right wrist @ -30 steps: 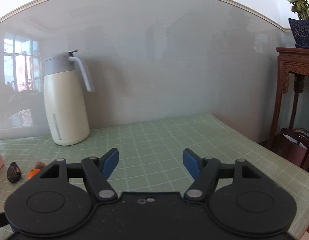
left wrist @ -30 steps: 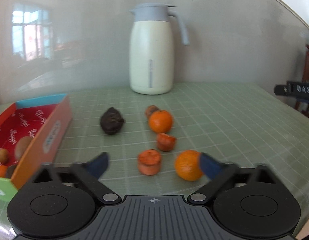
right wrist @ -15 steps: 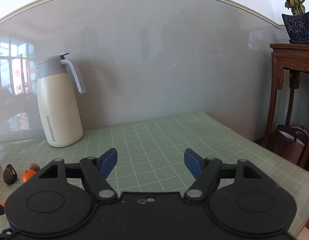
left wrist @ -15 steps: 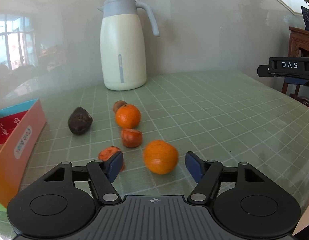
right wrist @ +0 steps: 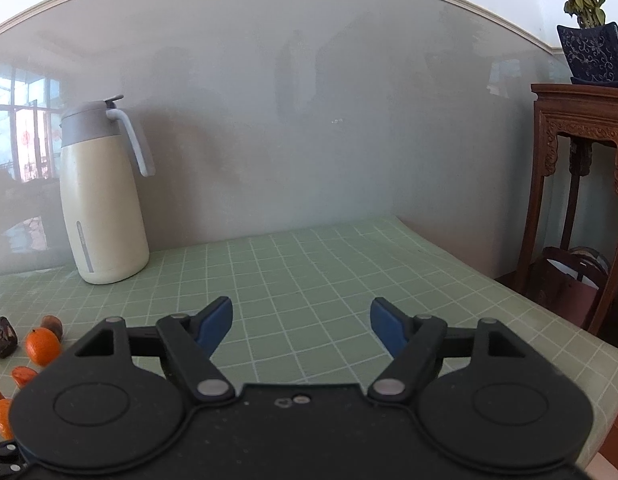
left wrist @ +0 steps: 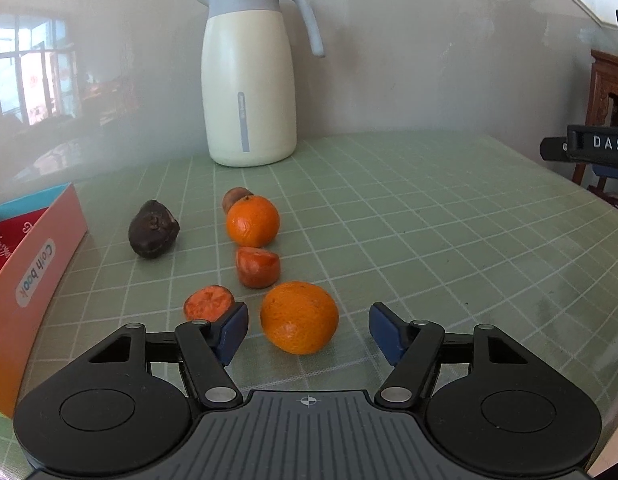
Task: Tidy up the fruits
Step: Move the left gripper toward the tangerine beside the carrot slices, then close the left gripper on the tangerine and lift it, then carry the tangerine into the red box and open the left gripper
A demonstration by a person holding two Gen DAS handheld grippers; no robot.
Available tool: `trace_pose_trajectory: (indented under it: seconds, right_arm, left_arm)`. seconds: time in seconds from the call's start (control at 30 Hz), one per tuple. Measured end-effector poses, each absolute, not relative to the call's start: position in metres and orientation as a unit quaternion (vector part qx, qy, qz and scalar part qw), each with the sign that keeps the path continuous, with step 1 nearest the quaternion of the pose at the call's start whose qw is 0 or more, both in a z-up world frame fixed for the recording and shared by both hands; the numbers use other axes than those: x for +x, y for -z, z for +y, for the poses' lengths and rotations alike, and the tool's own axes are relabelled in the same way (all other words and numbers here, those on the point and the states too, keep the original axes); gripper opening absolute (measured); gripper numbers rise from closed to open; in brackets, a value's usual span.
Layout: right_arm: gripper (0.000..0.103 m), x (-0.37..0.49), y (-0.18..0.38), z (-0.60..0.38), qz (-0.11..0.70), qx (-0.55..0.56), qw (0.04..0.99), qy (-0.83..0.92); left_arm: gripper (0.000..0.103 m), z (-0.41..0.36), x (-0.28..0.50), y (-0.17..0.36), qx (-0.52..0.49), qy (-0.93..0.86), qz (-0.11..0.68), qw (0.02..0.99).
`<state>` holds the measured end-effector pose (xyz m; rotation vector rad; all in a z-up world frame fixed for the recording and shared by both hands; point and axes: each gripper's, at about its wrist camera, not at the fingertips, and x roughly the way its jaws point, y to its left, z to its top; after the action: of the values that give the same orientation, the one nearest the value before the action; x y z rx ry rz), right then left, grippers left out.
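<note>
Now left gripper (left wrist: pixel 308 330) closing, pads clear of round orange tangerine (left wrist: pixel 299 317) between them; cut red-orange fruit half (left wrist: pixel 208 303) crowds left finger; right gripper (right wrist: pixel 301 322) spread, empty.

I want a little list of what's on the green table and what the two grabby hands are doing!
table: green grid cloth
near orange: between the left gripper fingers, which are closing, not yet touching
far orange: beside a small brown fruit
cut pieces: two orange-red pieces
dark fruit: left, alone
box: colourful, far left
jug: cream, at the wall
right gripper: open, nothing between its fingers
</note>
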<state>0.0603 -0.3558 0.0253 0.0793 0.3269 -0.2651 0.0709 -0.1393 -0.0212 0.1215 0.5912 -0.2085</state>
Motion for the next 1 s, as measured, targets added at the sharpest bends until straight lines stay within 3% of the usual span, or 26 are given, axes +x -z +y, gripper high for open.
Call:
trace_pose_trajectory:
  seconds: [0.03, 0.07, 1.0]
  right_arm:
    - [0.076, 0.06, -0.025, -0.355, 0.162, 0.038, 0.977, 0.13]
    - [0.076, 0.06, -0.025, -0.353, 0.162, 0.036, 0.978, 0.128]
    - [0.076, 0.075, -0.031, -0.293, 0.172, 0.018, 0.982, 0.076]
  left_arm:
    - [0.049, -0.14, 0.071, 0.022, 0.062, 0.102, 0.292, 0.949]
    - [0.04, -0.14, 0.072, 0.022, 0.063, 0.102, 0.295, 0.948]
    - [0.04, -0.06, 0.052, -0.015, 0.023, 0.061, 0.242, 0.968]
